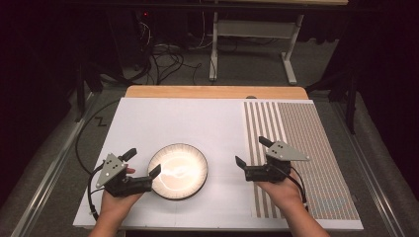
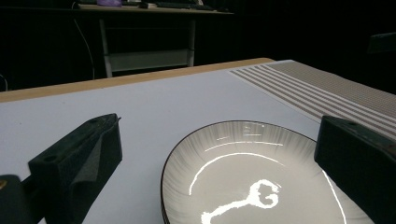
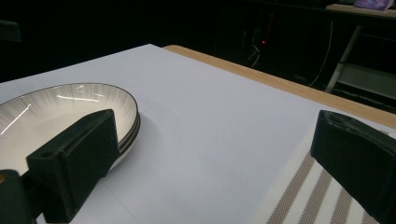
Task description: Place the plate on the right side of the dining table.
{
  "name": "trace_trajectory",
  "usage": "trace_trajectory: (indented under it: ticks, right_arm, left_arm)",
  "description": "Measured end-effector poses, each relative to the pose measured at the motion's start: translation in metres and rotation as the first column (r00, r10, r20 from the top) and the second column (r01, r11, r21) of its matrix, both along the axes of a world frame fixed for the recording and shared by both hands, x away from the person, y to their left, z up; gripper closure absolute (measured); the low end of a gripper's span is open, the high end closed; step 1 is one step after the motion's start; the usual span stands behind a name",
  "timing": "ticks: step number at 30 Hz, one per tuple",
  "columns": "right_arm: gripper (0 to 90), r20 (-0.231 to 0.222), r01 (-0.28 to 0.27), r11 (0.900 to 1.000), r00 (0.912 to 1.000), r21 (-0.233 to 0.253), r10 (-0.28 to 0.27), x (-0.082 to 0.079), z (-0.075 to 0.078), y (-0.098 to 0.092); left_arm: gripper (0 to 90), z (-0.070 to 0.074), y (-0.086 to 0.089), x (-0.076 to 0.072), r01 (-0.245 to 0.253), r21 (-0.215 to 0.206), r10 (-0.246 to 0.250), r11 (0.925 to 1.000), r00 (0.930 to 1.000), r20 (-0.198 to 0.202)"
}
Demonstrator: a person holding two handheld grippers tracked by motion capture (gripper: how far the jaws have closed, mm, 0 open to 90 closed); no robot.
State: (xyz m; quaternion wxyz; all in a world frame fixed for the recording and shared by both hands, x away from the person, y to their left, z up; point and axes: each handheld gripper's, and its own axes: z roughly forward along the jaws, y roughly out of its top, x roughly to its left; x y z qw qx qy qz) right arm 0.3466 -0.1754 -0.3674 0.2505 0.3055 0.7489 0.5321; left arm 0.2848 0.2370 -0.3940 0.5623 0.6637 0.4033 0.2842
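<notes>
We judge it barely started: plate [image 1: 178,171] untouched on the bench [image 1: 148,118], left gripper [image 1: 146,165] beside its rim and right gripper [image 1: 252,152] apart, both jaws wide, empty.

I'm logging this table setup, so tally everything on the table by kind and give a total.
Plates: at least 2, a stack of white dark-rimmed plates; the right gripper view shows two rims.
White sheets: 1, the white sheet.
Placemats: 1, the striped placemat.
Grippers: 2, the left gripper and the right gripper, both with fingers apart.
Total: 6 if the stack is two.
</notes>
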Motion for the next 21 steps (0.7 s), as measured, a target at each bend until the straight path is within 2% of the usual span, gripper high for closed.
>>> trace_trajectory:
  ticks: [7,21]
  right_arm:
    - [5.2,-0.014,-0.039,0.999,0.9992,-0.022,0.039,0.007,0.001,0.015]
    - [11.0,-0.062,-0.117,0.993,0.9914,-0.025,0.115,0.019,0.002,0.048]
  left_arm:
    - [1.7,0.000,0.000,0.000,-0.003,0.001,0.003,1.0000,1.0000,-0.001]
    - [1.8,0.000,0.001,0.000,-0.004,-0.006,0.004,1.0000,1.0000,-0.002]
